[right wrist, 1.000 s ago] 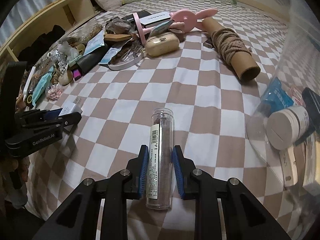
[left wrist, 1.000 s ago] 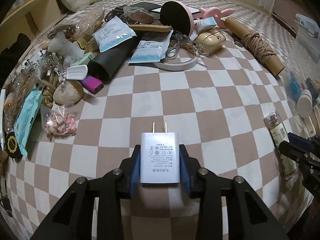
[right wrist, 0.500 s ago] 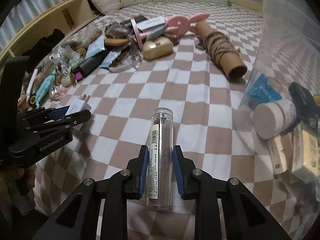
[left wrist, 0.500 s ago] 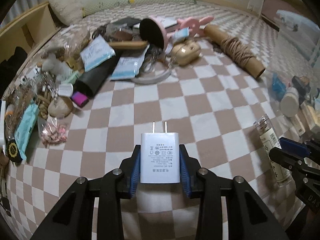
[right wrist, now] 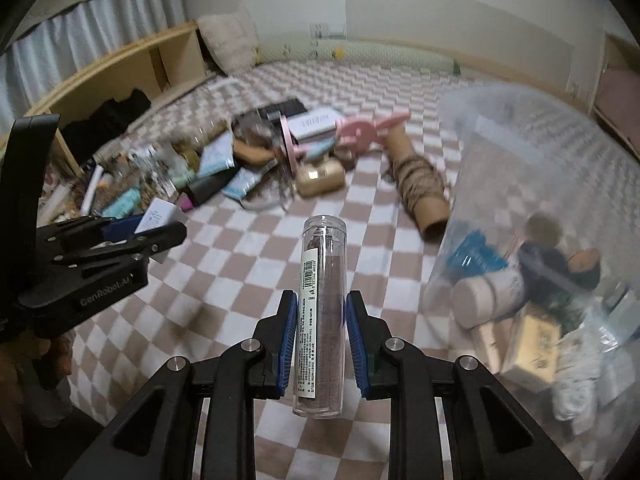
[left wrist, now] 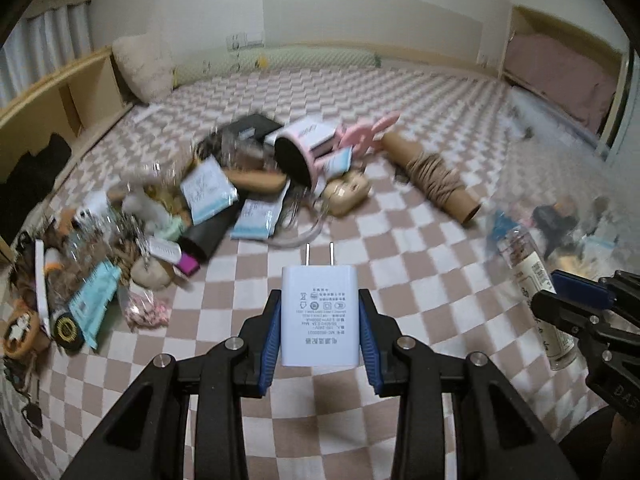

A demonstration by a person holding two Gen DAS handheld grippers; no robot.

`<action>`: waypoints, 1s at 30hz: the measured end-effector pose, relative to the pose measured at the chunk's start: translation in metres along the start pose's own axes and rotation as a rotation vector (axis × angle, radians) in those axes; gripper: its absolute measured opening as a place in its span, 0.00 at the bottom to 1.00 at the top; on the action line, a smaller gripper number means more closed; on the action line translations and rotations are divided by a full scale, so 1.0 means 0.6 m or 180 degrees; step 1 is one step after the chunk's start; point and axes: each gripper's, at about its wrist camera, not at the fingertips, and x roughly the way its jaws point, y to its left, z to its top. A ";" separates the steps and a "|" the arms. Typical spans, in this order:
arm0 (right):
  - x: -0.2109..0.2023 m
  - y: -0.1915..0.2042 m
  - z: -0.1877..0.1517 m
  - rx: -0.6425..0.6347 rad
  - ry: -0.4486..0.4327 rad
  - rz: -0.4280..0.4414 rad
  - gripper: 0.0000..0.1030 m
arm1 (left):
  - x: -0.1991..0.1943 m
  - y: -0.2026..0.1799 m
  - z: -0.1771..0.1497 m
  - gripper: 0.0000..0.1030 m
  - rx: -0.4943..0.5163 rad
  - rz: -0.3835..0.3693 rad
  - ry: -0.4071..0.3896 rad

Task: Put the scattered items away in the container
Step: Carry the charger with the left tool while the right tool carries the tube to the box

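Checkered bed (left wrist: 400,248) open; container (right wrist: 472,128) rim right.

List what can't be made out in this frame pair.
- Scattered pile, left wrist view: motion blur smears the small items together.
- Charger label, left wrist view: print too small to read.
- Clear container, right wrist view: right side cut off by the edge; contents blurred behind plastic.
- Tube contents, right wrist view: hidden behind the label.
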 end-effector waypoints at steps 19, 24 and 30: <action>-0.214 -0.050 0.058 0.0079 -0.0755 -0.0205 0.24 | -0.130 -0.151 0.108 0.34 0.0228 -0.0061 -0.0723; -0.249 -0.085 0.066 0.0159 -0.0885 -0.0292 0.24 | -0.176 -0.181 0.117 0.34 0.0306 -0.0129 -0.0812; -0.283 -0.146 0.073 0.0290 -0.0971 -0.0485 0.24 | -0.196 -0.236 0.139 0.34 0.0418 -0.0316 -0.0878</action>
